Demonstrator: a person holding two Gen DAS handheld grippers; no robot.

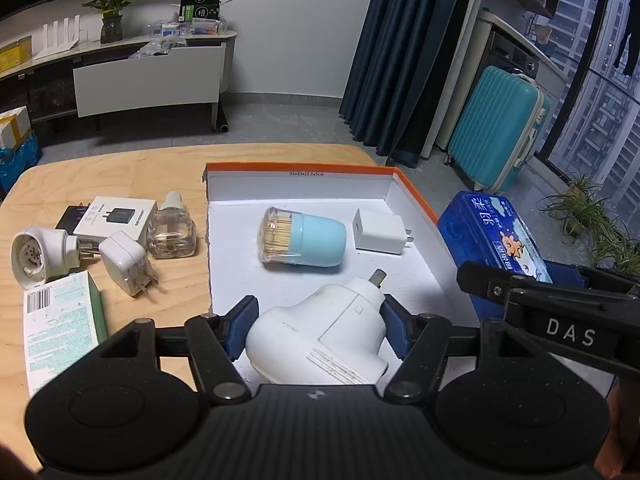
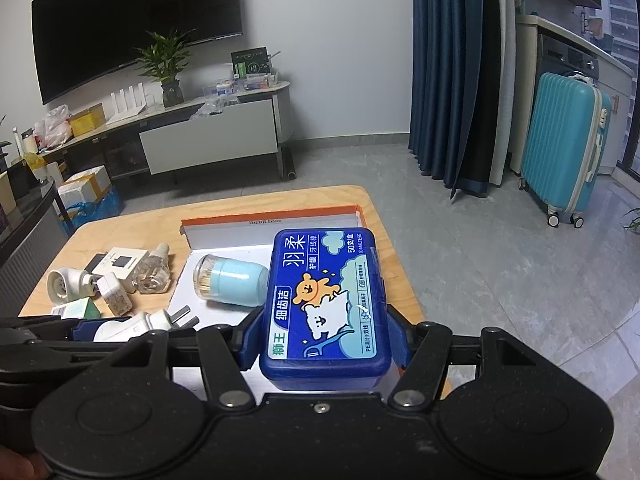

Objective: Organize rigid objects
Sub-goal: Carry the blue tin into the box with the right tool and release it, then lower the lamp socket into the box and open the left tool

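Your left hand-held gripper (image 1: 316,330) squeezes a white plastic plug-in device (image 1: 320,336), prongs pointing away, low over the white box with orange rim (image 1: 304,167). Your right hand-held gripper (image 2: 325,338) grips a blue plastic floss case (image 2: 326,300), long side pointing away, over the box's right edge above the tabletop (image 1: 100,176).

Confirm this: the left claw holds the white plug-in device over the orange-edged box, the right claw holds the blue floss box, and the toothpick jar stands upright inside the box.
One thing is wrong: the toothpick jar lies on its side inside the orange-edged box, as the left wrist view shows. The left claw does hold the white plug-in device, and the right claw holds the blue floss box.
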